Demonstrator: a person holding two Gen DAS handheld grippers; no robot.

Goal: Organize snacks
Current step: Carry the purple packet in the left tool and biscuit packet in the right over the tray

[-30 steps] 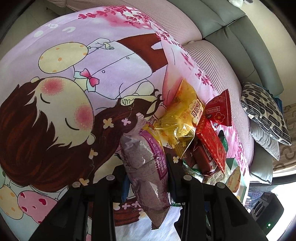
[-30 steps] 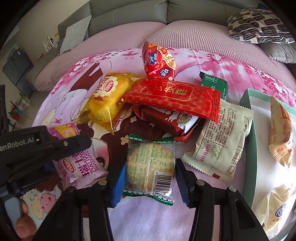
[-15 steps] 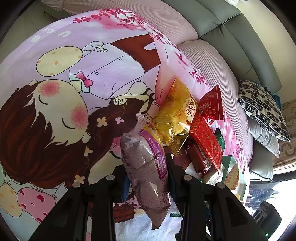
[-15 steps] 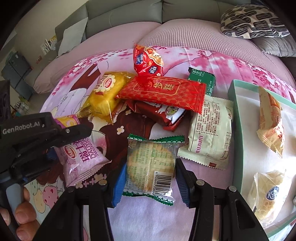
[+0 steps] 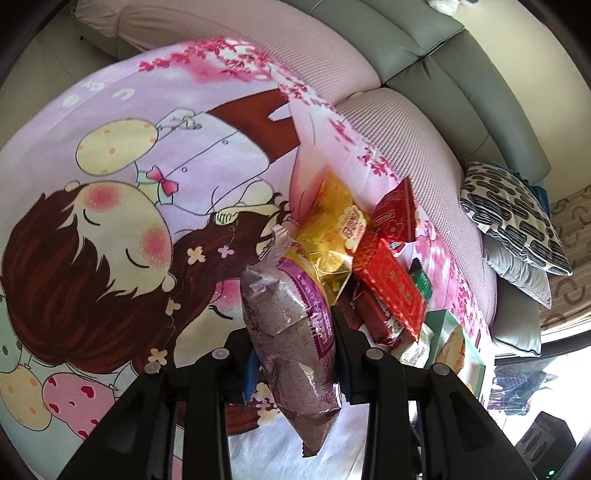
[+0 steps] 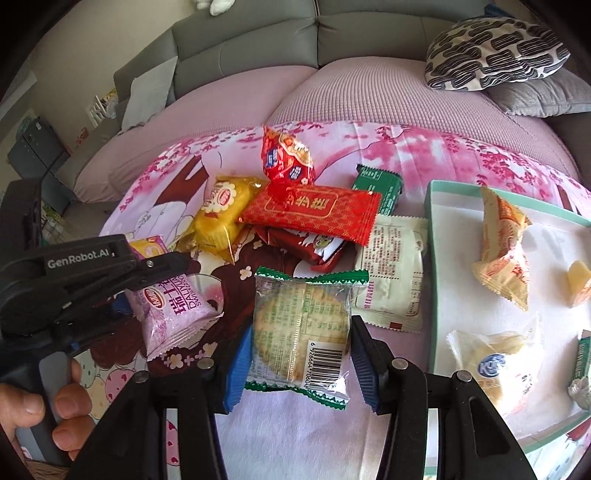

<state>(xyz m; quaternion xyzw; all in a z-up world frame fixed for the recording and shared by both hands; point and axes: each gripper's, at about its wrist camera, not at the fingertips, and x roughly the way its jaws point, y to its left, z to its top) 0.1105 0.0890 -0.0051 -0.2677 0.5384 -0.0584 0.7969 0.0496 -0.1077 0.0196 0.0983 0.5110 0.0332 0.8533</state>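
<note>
My left gripper is shut on a purple Swiss roll pack and holds it above the cartoon blanket; the pack also shows in the right wrist view. My right gripper is shut on a green-edged cracker pack. A snack pile lies ahead: a yellow cake pack, a red flat pack, a red puffed bag, a dark red pack, a green bar and a cream pack. A teal-rimmed white box at right holds several snacks.
The snacks lie on a pink cartoon blanket spread over a sofa seat. Grey sofa backs and a black-and-white patterned cushion are behind. The left gripper's body and the hand holding it fill the left of the right wrist view.
Both grippers have lifted and drawn back slightly with their packs. The teal box has come further into the right wrist view.
</note>
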